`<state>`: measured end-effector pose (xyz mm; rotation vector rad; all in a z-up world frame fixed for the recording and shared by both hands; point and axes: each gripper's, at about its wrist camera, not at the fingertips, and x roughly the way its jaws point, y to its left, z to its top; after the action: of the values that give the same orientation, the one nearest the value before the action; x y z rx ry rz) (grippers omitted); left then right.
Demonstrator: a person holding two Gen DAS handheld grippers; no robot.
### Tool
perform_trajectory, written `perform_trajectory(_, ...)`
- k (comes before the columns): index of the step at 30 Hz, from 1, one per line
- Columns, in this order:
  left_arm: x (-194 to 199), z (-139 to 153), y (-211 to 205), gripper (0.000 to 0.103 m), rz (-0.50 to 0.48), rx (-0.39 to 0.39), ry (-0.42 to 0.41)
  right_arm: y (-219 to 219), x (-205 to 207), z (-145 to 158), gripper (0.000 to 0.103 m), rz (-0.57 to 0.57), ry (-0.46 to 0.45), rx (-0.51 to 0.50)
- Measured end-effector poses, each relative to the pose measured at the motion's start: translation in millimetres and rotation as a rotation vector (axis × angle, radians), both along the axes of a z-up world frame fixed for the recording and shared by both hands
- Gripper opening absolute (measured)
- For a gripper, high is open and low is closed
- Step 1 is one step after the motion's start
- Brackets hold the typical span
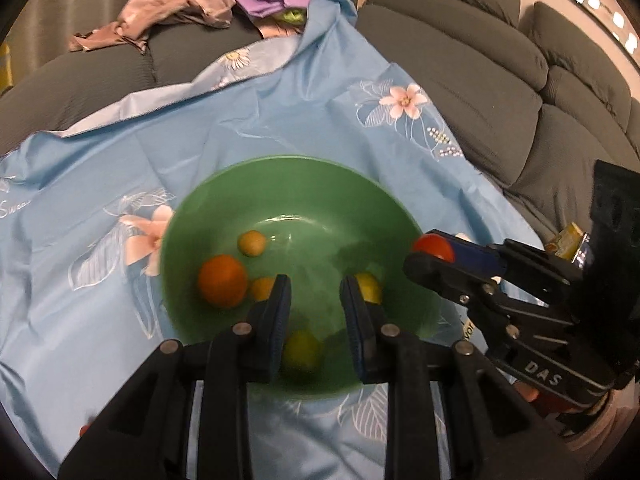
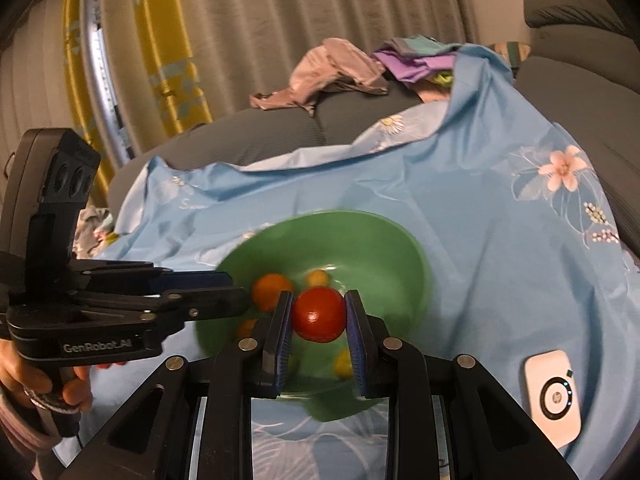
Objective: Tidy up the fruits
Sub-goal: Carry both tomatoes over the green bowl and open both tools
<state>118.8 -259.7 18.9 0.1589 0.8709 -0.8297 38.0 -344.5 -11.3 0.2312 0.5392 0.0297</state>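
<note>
A green bowl [image 1: 304,184] sits on a blue flowered cloth and holds several fruits: an orange [image 1: 222,286], small tan and yellow ones [image 1: 251,243] and a yellow-green one [image 1: 301,350]. My left gripper [image 1: 316,296] is open and empty just above the bowl's near side. My right gripper [image 2: 319,314] is shut on a red tomato [image 2: 319,314] and holds it over the bowl [image 2: 360,236]. In the left wrist view the right gripper [image 1: 434,250] with the tomato [image 1: 434,246] is at the bowl's right rim. The left gripper [image 2: 224,292] shows in the right wrist view over the bowl's left rim.
The blue cloth [image 1: 280,112] covers a grey sofa [image 1: 460,60]. A pile of clothes [image 1: 180,4] lies at the back. A white HP device [image 2: 554,396] lies on the cloth right of the bowl. A yellow packet [image 1: 566,238] sits by the sofa cushion.
</note>
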Motion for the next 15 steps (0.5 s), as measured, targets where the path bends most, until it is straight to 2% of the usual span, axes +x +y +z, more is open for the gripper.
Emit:
perform_trajectory(6,11.5,-16.5,-13.2,0.025,0.011,0.033,0.036,-9.7,6.5,-10.0,0.028,-0.029,0.051,-0.012)
perform_trajectory(9,14.3,-22.2,-17.9,0.030,0.021,0.049,0.047,-12.0,7.8,-13.2,0.028,-0.045,0.069,-0.019)
perform_trajectory(11,15.2,-24.3,-19.7,0.041,0.023,0.058,0.052,-13.1,8.0,-13.8,0.028,-0.051,0.080,-0.020)
perform_trajectory(12,15.8,-24.6,-20.2,0.057,0.025,0.061,0.053,-13.5,8.8,-13.6,0.028,-0.051,0.083,-0.020)
perform_trajectory(13,15.6,-24.3,-19.6,0.067,0.030,0.062,0.053,-13.6,8.9,-12.9,0.028,-0.055,0.086,-0.023)
perform_trajectory(15,14.7,-22.4,-18.0,0.068,0.037,0.059,0.047,-13.1,8.1,-11.8,0.034,-0.061,0.084,-0.028)
